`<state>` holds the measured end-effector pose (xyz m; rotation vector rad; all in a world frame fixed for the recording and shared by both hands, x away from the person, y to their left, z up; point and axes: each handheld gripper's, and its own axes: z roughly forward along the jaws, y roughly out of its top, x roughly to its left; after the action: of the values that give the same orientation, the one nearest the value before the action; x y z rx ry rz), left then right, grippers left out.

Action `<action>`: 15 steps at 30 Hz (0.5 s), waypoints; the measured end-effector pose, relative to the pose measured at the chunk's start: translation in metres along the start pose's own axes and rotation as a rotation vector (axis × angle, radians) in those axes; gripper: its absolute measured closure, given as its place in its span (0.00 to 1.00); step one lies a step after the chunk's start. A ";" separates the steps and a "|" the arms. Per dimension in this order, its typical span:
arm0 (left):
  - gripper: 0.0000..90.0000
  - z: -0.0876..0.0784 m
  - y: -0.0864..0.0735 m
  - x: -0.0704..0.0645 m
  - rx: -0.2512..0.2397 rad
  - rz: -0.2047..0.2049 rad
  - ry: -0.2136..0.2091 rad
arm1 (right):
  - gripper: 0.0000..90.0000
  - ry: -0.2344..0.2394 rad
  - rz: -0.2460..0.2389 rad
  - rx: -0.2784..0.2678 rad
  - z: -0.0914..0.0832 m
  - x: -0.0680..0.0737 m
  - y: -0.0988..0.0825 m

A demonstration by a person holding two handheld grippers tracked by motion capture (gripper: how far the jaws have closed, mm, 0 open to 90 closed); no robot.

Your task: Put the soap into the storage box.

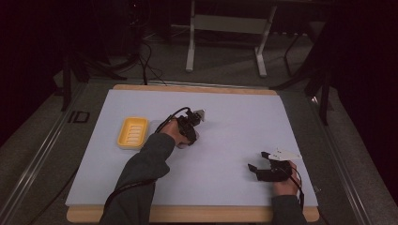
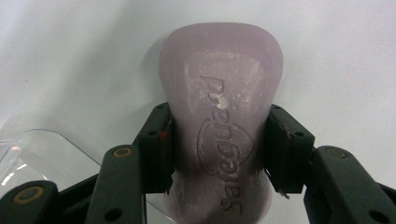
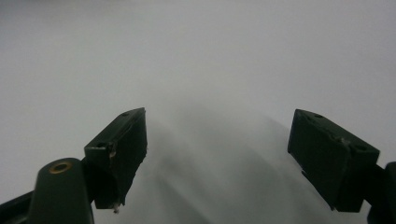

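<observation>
Dish [image 1: 133, 132]: yellow, empty, toward the table's [image 1: 234, 112] left edge, likely the soap's destination; soap [image 2: 222, 135]: pale bar flat near mid-table, beside the dish, clamped across its waist by left gripper [image 2: 219, 154]; right gripper [image 3: 217, 156]: jaws apart, idle near right front corner.

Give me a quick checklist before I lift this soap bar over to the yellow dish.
1. Left gripper shut on the soap bar, pads on both sides: ok.
2. Grip centred on the bar: cannot tell; its near end is hidden.
3. Soap dish upright and empty, left of the left hand: ok.
4. White mat between bar and dish bare: ok.
5. Right gripper open, off to the right: ok.
</observation>
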<state>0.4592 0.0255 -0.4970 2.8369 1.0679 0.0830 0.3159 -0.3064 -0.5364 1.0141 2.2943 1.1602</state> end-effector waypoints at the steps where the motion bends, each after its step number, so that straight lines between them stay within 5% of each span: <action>1: 0.56 0.000 0.000 0.000 -0.005 -0.001 0.005 | 0.22 0.000 0.000 0.000 0.000 0.000 0.000; 15: 0.56 -0.014 -0.003 0.001 -0.032 -0.007 -0.021 | 0.22 0.000 -0.001 0.001 0.000 0.000 0.000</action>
<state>0.4567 0.0295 -0.4837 2.7988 1.0630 0.0682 0.3159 -0.3063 -0.5363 1.0132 2.2952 1.1581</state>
